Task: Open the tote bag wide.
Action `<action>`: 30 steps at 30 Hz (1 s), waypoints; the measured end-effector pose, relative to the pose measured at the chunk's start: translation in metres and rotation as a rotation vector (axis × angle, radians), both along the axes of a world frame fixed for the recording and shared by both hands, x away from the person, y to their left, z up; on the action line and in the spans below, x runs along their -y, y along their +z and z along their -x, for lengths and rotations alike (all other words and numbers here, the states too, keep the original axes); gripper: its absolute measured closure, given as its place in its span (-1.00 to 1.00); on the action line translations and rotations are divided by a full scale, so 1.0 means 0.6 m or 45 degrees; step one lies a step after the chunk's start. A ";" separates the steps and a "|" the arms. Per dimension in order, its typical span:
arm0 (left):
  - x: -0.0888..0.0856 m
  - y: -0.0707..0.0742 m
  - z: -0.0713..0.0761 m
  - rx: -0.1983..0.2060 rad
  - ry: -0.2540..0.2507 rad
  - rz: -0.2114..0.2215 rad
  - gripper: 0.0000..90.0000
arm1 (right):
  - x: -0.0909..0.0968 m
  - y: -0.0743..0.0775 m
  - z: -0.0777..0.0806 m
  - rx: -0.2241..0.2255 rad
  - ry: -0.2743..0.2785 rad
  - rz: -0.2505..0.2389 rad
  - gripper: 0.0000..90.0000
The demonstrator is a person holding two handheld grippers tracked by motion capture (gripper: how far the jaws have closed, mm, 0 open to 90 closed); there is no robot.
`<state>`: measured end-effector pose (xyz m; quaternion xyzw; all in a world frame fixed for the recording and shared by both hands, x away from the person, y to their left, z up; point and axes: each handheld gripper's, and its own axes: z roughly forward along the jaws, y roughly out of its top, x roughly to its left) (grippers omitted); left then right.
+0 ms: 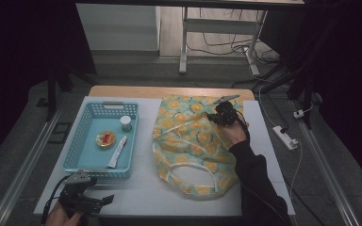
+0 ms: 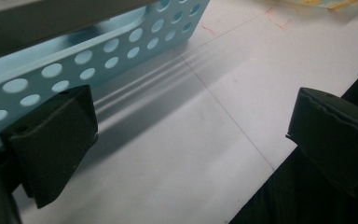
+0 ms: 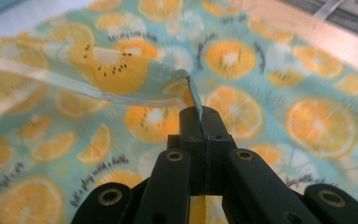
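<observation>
- High view: the right gripper [image 1: 222, 114] reaches forward on an outstretched, dark-sleeved arm over the far part of the fruit-print bag [image 1: 193, 146]; its jaws are too small to read. The left gripper [image 1: 82, 197] rests at the near edge, its hand cut off.
- Left gripper view: jaws wide apart, nothing between; the blue basket [image 2: 98, 51] stands just beyond one jaw.
- Right gripper view: jaws pressed together, pinching a fold of the bag [image 3: 121, 70].

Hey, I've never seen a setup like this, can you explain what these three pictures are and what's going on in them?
A person at a table holds a hand-held two-jaw gripper in each hand. One picture looks down from above; the other two come from cameras riding on each gripper. On the white table sit a light blue basket, holding a small jar, a round dish and a tube, and an orange-patterned bag. The right gripper is shut on a fold of the bag's fabric. The left gripper rests near the basket, jaws open, holding nothing.
</observation>
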<state>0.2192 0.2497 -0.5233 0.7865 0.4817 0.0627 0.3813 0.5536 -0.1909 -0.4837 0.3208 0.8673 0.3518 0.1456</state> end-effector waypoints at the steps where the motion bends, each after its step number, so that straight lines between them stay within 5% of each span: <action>1: 0.000 0.000 0.000 -0.001 0.000 0.001 -0.97 | 0.001 -0.007 0.000 -0.010 -0.001 -0.004 0.99; 14: 0.000 0.000 0.000 -0.006 0.001 0.001 -0.96 | 0.004 -0.054 0.007 -0.071 0.007 0.053 0.85; 24: 0.000 0.000 0.001 0.000 0.004 0.001 -0.96 | 0.021 -0.021 0.019 -0.041 -0.024 -0.068 0.33; 30: 0.000 0.000 0.001 0.001 0.003 0.000 -0.96 | 0.021 0.003 0.037 -0.026 0.004 -0.082 -0.01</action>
